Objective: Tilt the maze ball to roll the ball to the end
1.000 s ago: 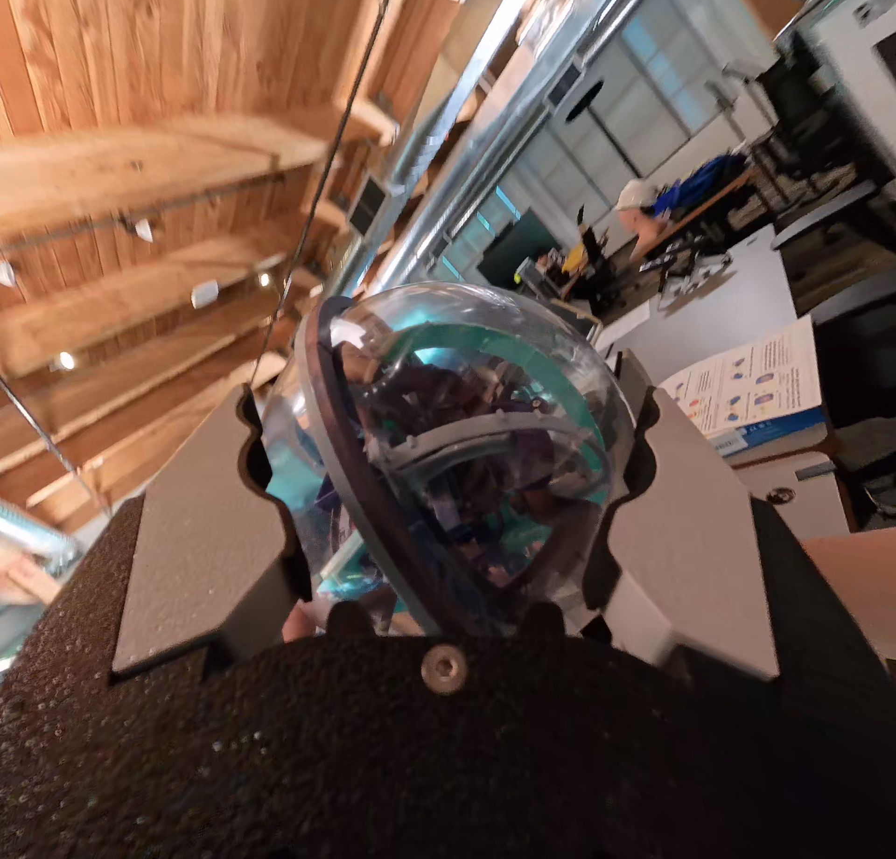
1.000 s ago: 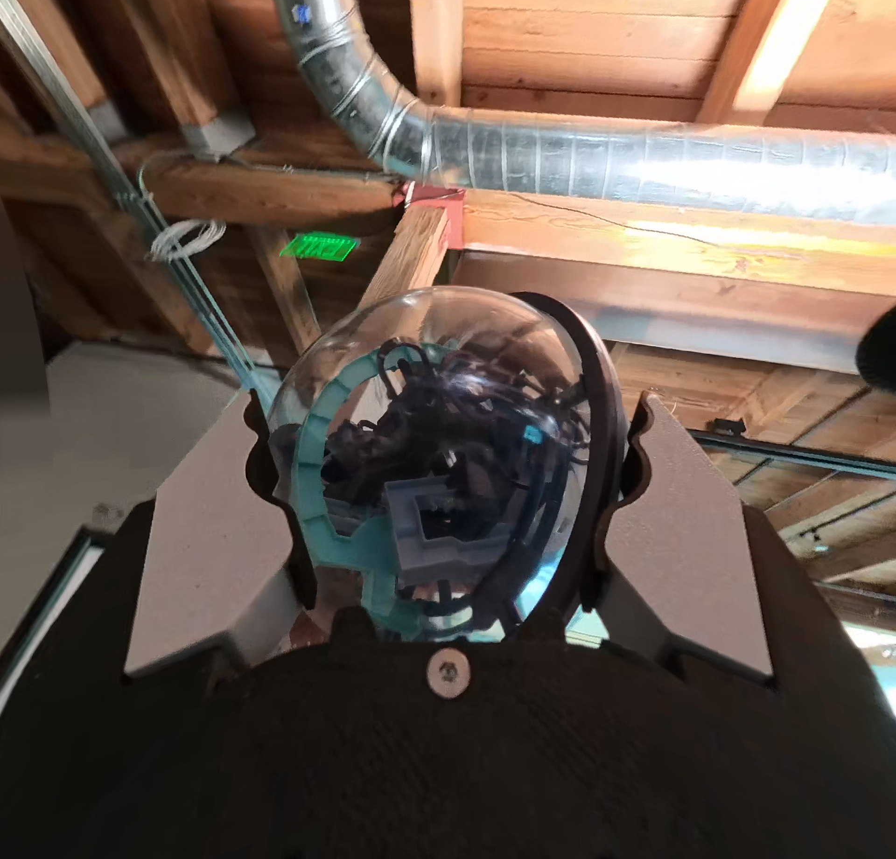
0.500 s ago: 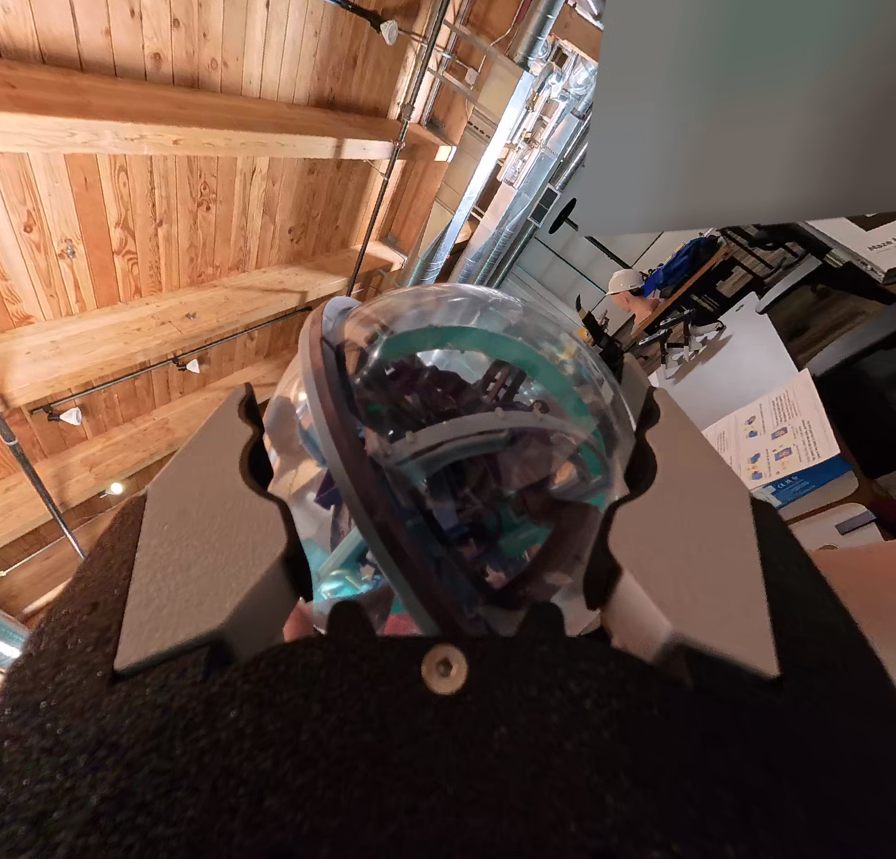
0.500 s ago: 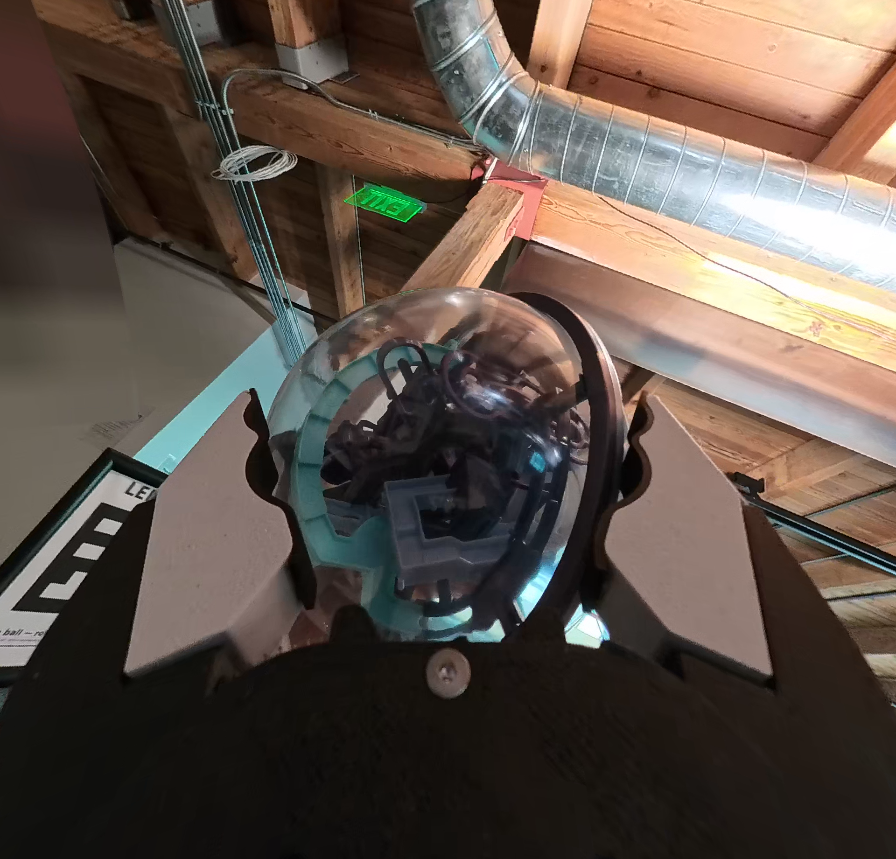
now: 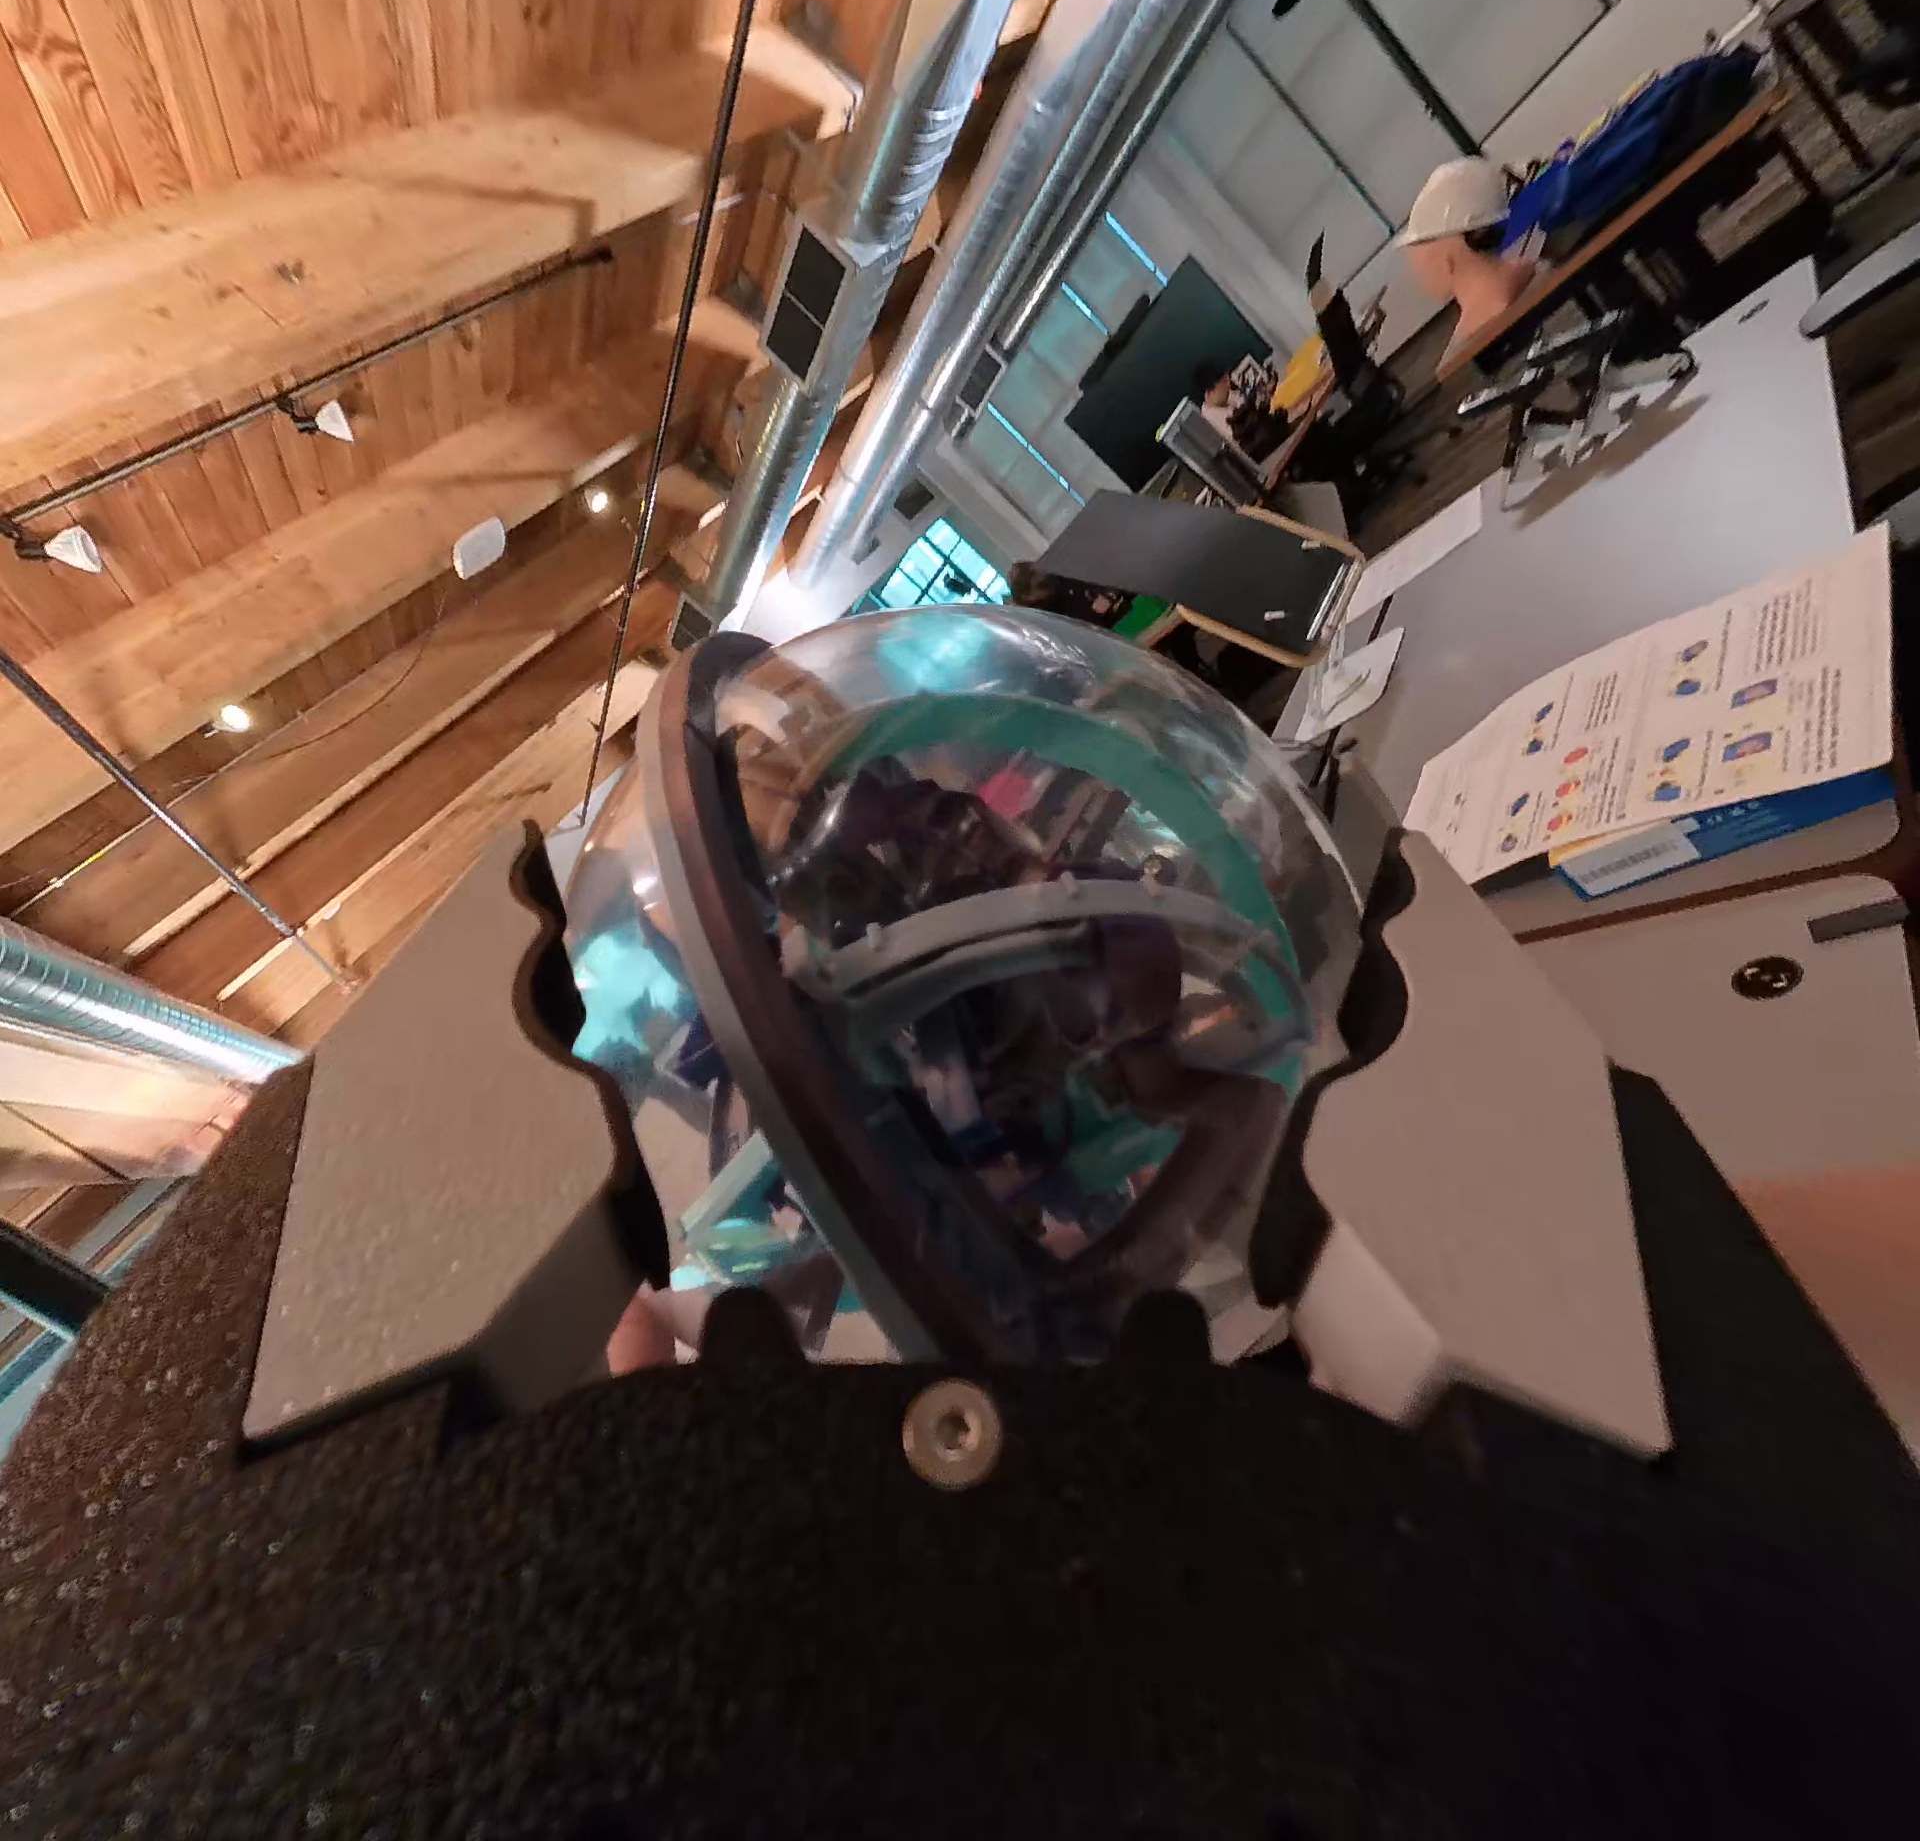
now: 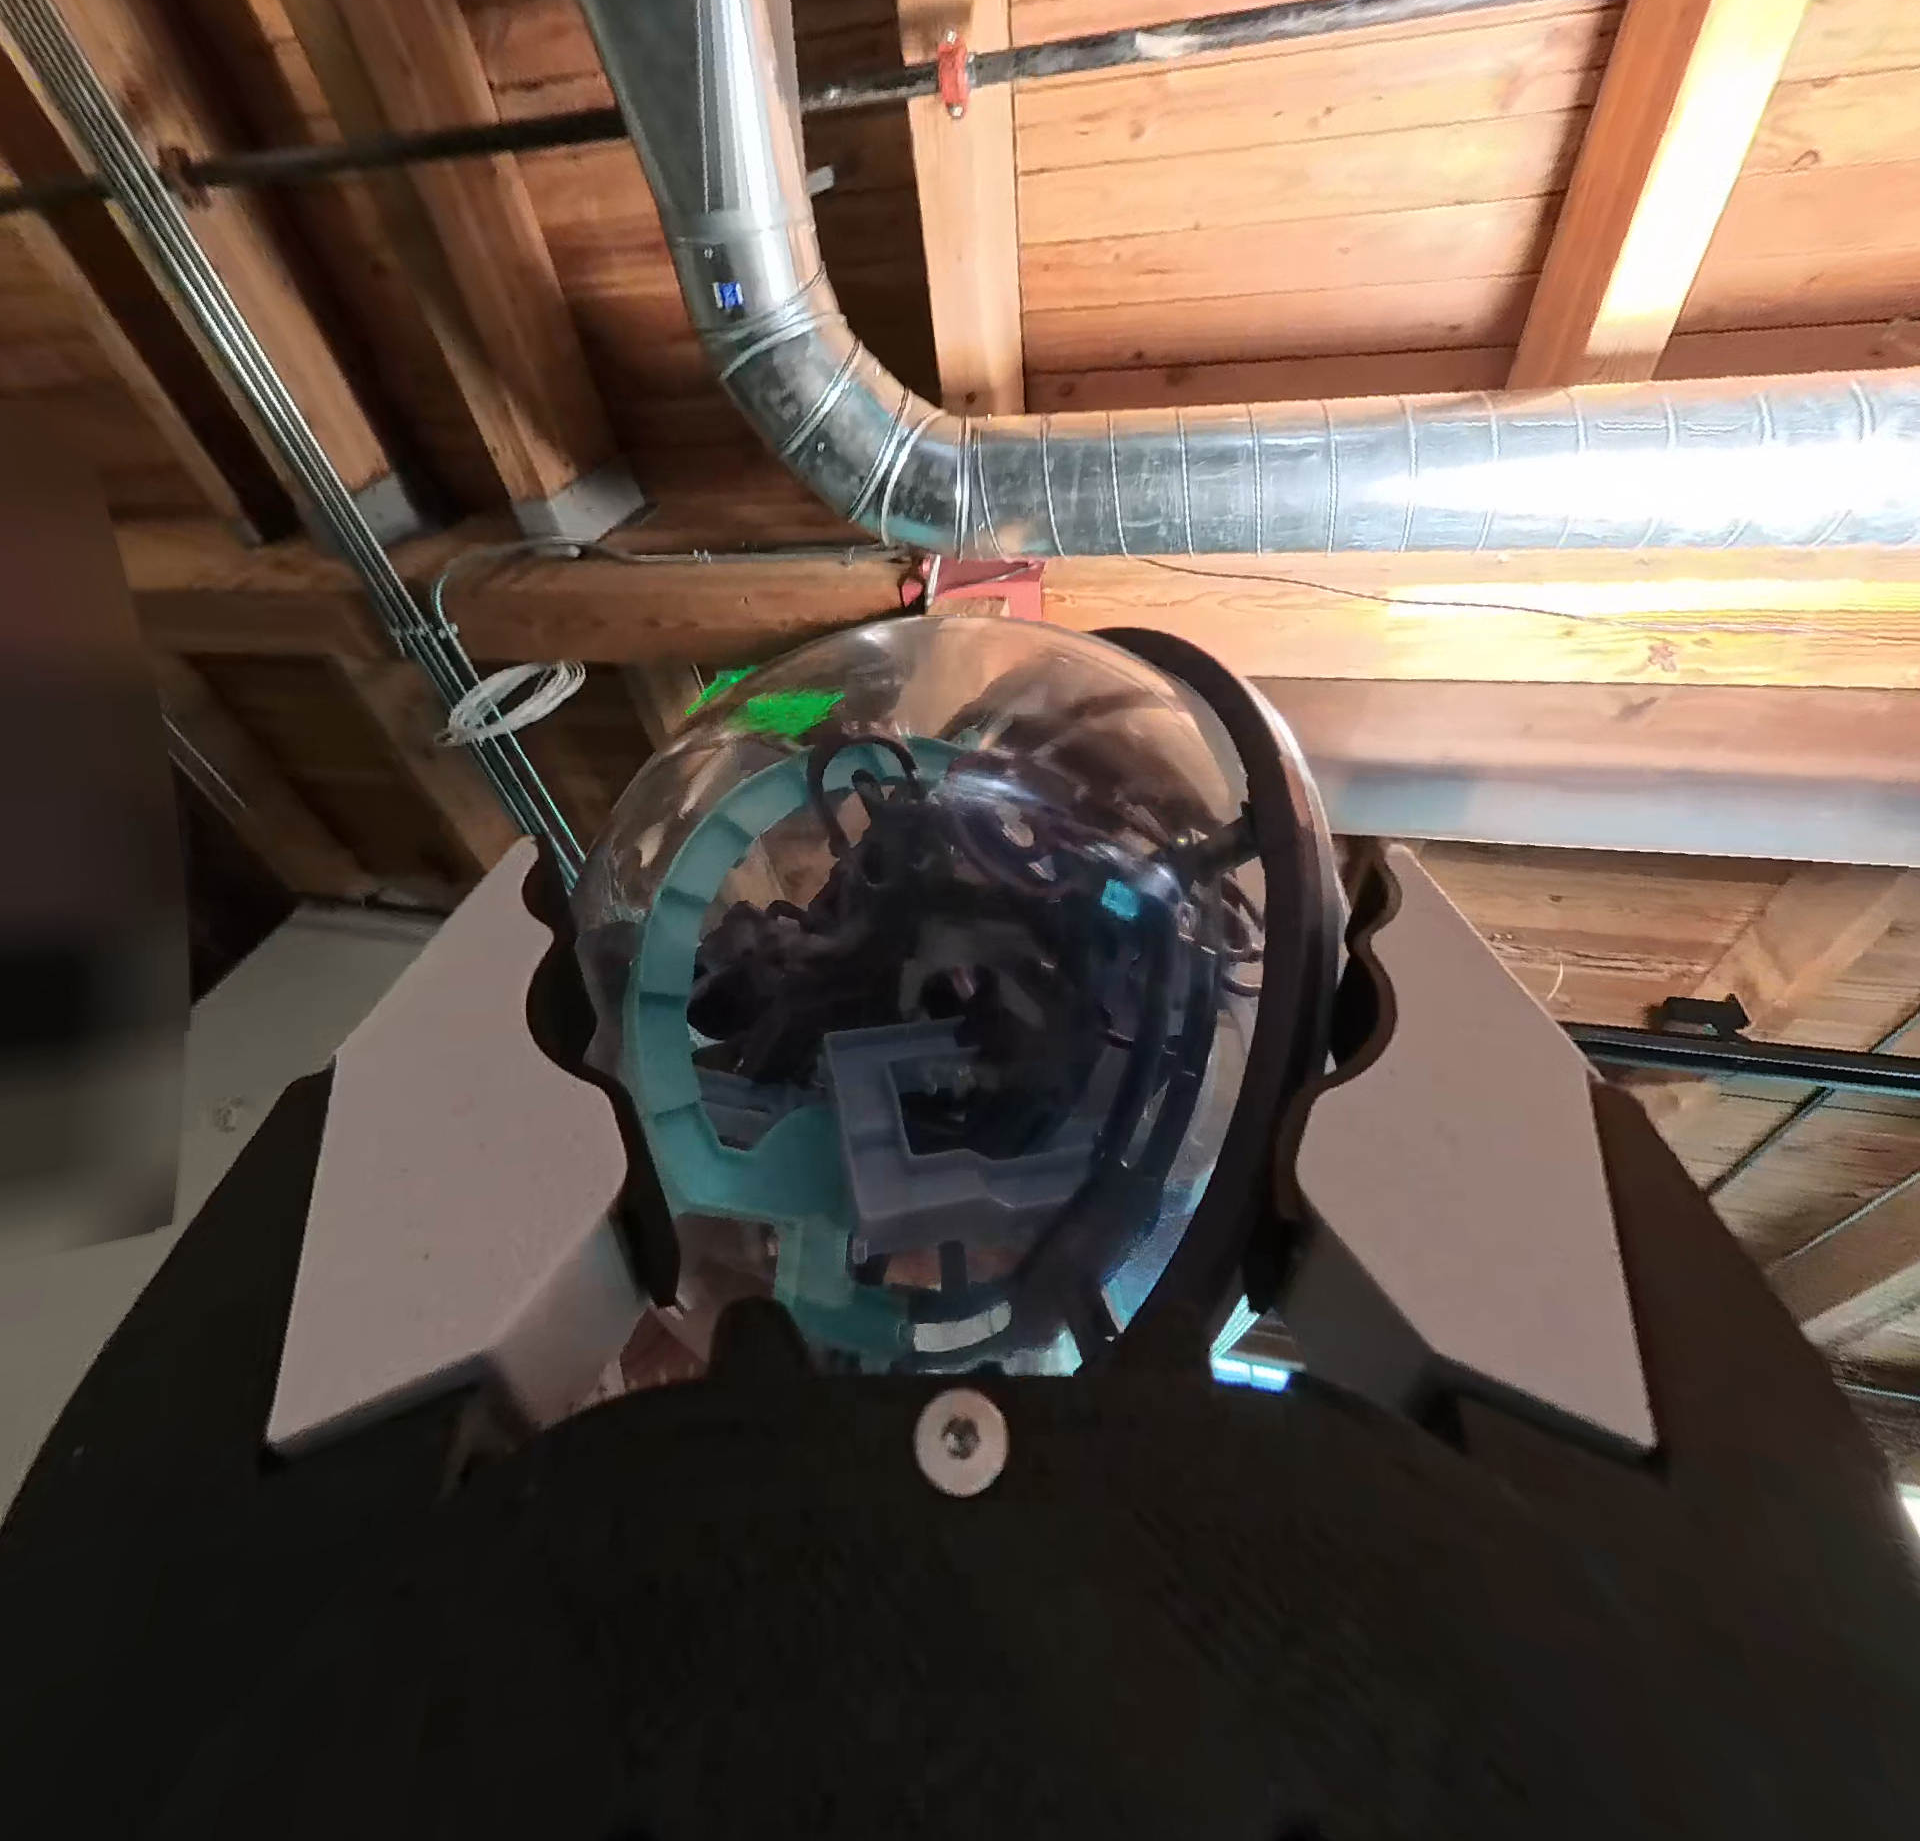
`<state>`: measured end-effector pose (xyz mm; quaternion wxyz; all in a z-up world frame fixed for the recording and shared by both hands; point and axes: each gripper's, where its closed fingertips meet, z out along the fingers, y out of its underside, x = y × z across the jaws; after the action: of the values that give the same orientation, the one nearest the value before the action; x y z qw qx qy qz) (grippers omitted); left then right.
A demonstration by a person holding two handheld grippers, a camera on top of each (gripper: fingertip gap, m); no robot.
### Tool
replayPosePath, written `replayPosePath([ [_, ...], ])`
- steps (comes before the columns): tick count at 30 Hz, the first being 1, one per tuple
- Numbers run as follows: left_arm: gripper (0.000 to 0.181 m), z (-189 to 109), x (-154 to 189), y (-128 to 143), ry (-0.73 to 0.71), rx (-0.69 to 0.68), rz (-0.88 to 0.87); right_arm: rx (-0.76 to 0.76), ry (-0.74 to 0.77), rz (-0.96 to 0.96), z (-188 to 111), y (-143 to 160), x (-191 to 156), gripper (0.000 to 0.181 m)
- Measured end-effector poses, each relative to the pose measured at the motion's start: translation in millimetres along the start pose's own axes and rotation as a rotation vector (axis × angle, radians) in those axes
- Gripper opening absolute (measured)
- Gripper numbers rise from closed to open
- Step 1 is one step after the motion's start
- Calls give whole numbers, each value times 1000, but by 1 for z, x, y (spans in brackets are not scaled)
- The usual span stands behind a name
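Wooden ceiling beams (image 6: 1351, 628) overhead, with a silver duct (image 6: 1351, 482) bent beneath them. Maze ball (image 5: 966, 981): clear sphere, dark seam ring, teal and grey tracks inside, held aloft. Left gripper (image 5: 961, 970): jaws closed against the sphere's two sides. Right gripper (image 6: 951, 991): jaws likewise clamped on the ball (image 6: 935, 991). Inner rolling ball: position cannot be told. Grey tabletop (image 5: 1662, 960) at right, bearing a printed sheet (image 5: 1683, 731).
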<state>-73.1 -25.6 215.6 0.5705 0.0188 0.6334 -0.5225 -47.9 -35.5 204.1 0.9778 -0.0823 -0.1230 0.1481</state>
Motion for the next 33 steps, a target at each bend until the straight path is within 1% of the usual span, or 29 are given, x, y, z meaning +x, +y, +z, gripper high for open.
replayPosePath([
  [2,146,3,2,3,0,-33,17,29,7,24,-4,-1,2,143],
  [4,146,3,3,3,5,-35,32,33,5,21,-5,-1,2,143],
  [6,146,1,6,-2,24,13,58,20,-18,-21,-2,-3,-3,143],
  [10,146,-8,13,-23,60,169,139,-21,-112,-159,10,-8,-25,143],
  [15,146,-14,20,-43,78,252,215,-33,-197,-239,22,-14,-45,143],
  [21,146,-15,19,-53,113,267,266,4,-232,-279,30,-18,-50,143],
  [25,146,-10,13,-52,101,211,278,47,-227,-232,32,-18,-43,142],
  [28,146,-10,8,-51,84,188,271,48,-215,-206,34,-16,-38,143],
  [30,146,-12,5,-51,75,204,256,26,-210,-210,37,-14,-37,142],
  [33,146,-19,2,-53,73,271,243,-19,-217,-252,42,-10,-41,143],
])
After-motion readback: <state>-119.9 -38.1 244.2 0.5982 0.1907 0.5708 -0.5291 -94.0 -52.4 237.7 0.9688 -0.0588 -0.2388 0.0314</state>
